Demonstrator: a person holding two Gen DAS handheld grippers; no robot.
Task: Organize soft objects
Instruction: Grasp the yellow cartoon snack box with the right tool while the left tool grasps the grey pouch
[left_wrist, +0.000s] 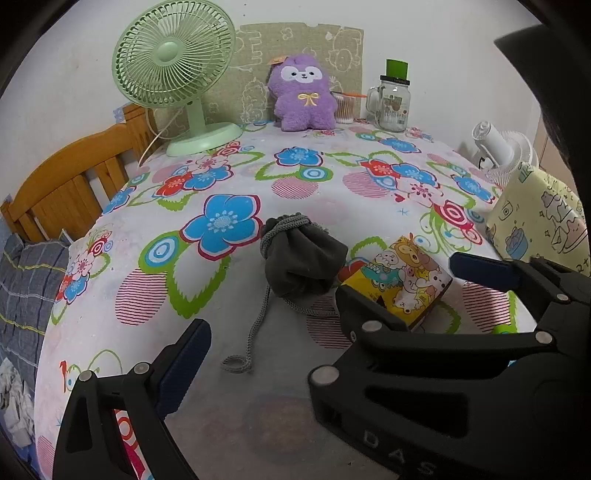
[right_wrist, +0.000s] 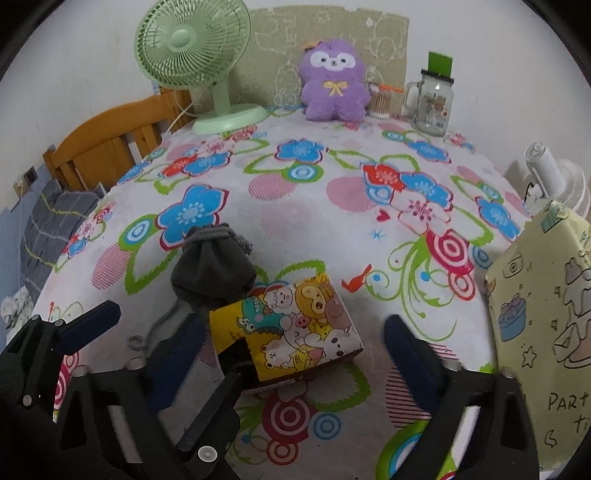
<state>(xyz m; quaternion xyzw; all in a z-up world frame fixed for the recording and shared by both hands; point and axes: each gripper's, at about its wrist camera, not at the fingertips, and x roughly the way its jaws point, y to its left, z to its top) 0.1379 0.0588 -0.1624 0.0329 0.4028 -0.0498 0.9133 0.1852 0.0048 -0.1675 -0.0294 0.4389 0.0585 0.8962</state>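
Observation:
A grey drawstring pouch (left_wrist: 303, 258) (right_wrist: 210, 273) lies on the floral tablecloth (left_wrist: 332, 206), its cord trailing toward me. Just right of it lies a yellow cartoon-print packet (left_wrist: 413, 291) (right_wrist: 295, 325). My right gripper (right_wrist: 291, 350) (left_wrist: 404, 280) is open and straddles the packet, with a gap at each blue pad. My left gripper (left_wrist: 295, 332) is open over the cord, short of the pouch. Its right finger is hidden behind the right gripper in the left wrist view. A purple plush (left_wrist: 303, 92) (right_wrist: 334, 81) sits upright at the far edge.
A pale yellow cartoon-print bag (left_wrist: 539, 218) (right_wrist: 539, 314) stands at the right edge. At the back are a green desk fan (left_wrist: 173, 74), a swab cup (left_wrist: 345, 107) and a glass jar mug (left_wrist: 391, 103). A white fan (left_wrist: 495, 147) and a wooden frame (left_wrist: 74, 177) flank the table.

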